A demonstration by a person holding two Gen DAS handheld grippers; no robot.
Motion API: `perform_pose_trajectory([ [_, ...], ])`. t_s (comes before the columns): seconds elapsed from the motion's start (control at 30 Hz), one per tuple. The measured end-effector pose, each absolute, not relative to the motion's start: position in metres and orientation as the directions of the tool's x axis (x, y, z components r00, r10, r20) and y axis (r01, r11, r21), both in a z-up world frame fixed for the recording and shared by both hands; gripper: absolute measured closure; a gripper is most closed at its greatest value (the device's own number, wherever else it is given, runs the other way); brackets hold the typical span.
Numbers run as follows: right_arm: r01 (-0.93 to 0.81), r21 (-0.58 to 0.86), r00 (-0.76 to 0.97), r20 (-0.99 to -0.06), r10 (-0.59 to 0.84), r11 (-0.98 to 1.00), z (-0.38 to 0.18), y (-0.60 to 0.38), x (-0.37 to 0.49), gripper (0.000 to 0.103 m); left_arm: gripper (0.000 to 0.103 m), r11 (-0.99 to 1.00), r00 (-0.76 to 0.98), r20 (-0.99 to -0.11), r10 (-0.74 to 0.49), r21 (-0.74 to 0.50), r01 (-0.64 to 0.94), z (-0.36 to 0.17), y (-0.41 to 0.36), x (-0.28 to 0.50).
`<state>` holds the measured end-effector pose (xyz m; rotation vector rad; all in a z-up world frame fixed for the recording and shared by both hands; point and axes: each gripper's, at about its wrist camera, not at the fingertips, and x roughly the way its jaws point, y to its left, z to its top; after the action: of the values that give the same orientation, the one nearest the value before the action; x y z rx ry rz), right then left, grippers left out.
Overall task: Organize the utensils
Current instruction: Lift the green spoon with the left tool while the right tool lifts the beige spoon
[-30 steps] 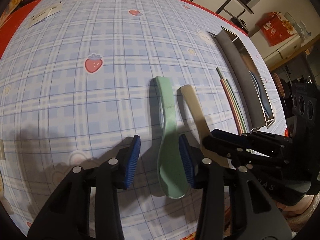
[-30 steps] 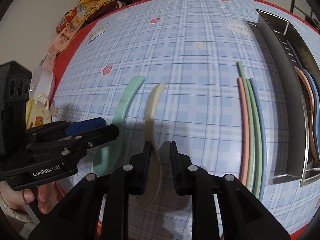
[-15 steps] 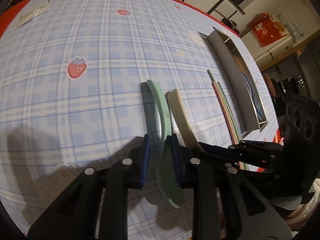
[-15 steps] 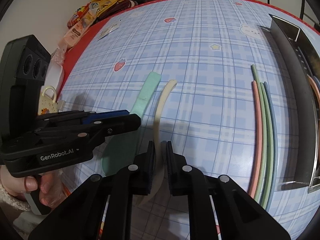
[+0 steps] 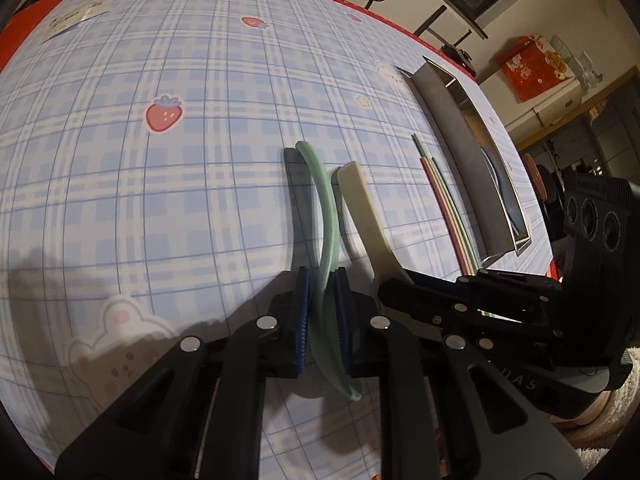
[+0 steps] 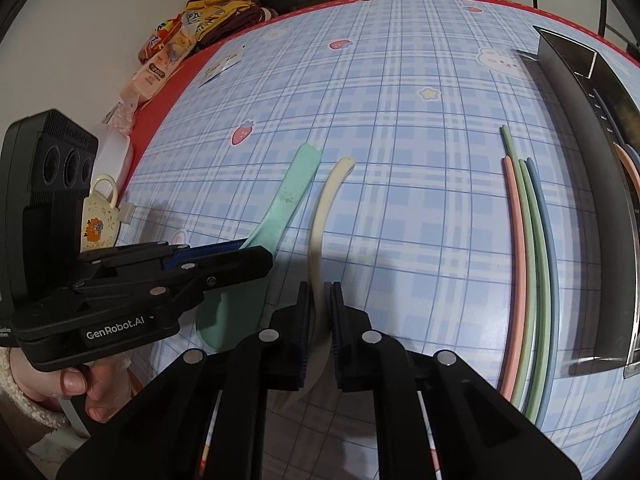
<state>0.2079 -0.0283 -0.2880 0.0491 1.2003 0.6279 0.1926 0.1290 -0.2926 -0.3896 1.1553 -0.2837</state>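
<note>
Spoons [image 5: 320, 208] left of chopsticks [image 5: 446, 208], tray [image 5: 460, 152] beyond

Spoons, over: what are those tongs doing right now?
Left tongs clamped on green spoon. Right tongs clamped on cream spoon. Metal tray path clear.

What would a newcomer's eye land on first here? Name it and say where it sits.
Two grippers side by side near the table's front edge, each clamped on a spoon: the left gripper has just been closing on the green spoon, and the right gripper pinches the cream spoon beside it. To their right, four coloured chopsticks lie along a steel tray that holds more utensils.
</note>
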Motion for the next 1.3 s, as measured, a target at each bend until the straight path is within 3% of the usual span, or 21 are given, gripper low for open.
perform_pose_trajectory([
  [0.63,-0.390,0.420,0.194,-0.832,0.519,0.819,-0.284,-0.043,0.207,0.093,0.089,0.921,0.386,-0.846,-0.366,-0.388,0.024,-0.290,0.120,0.186],
  [0.9,-0.359,0.469,0.209,-0.802,0.559,0.807,-0.278,-0.071,0.193,0.093,0.090,0.881,0.391,-0.824,-0.410,-0.469,-0.064,-0.291,0.123,0.156],
  [1.3,-0.343,0.496,0.229,-0.780,0.583,0.798,-0.256,-0.119,0.189,0.093,0.090,0.896,0.434,-0.819,-0.374,-0.441,-0.060,-0.247,0.091,0.139],
])
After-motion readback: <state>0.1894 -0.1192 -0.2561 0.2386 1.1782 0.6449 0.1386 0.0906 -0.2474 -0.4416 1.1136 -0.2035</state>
